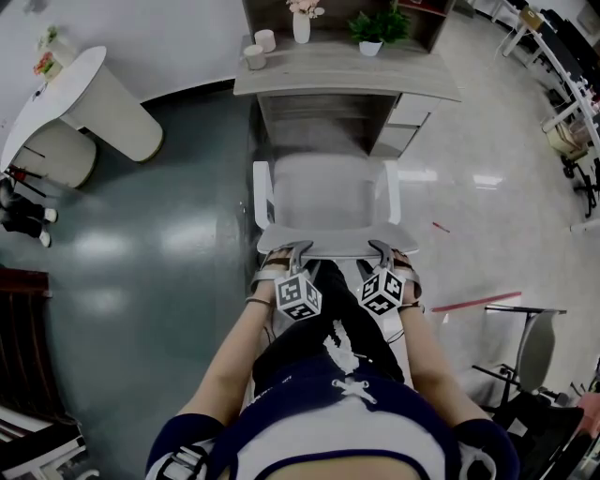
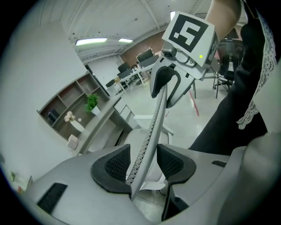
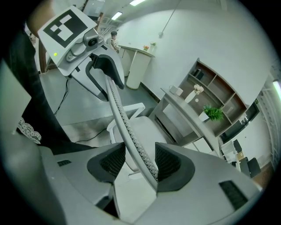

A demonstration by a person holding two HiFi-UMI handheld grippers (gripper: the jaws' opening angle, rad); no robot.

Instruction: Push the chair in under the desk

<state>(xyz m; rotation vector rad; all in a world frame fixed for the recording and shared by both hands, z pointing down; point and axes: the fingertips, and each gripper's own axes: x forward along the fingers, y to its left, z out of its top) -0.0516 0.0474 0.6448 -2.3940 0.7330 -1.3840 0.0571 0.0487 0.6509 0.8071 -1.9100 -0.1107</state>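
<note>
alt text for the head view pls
Seen from above, a person holds the left gripper and right gripper at the back of a white chair, which faces a grey desk bearing a plant and vase.

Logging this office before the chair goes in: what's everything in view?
chair: one, white, before the desk, backrest rim between both grippers' jaws
desk: one, grey wood, ahead of chair
potted plant: one, green, on desk
vase of flowers: one, white, pink blooms, on desk
cups: two, white, desk's left end
round table: one, white, far left
second chair: one, grey, right
tape strips: two, red, floor at right
left gripper: one, grey, open around backrest rim
right gripper: one, grey, open around same rim
</note>
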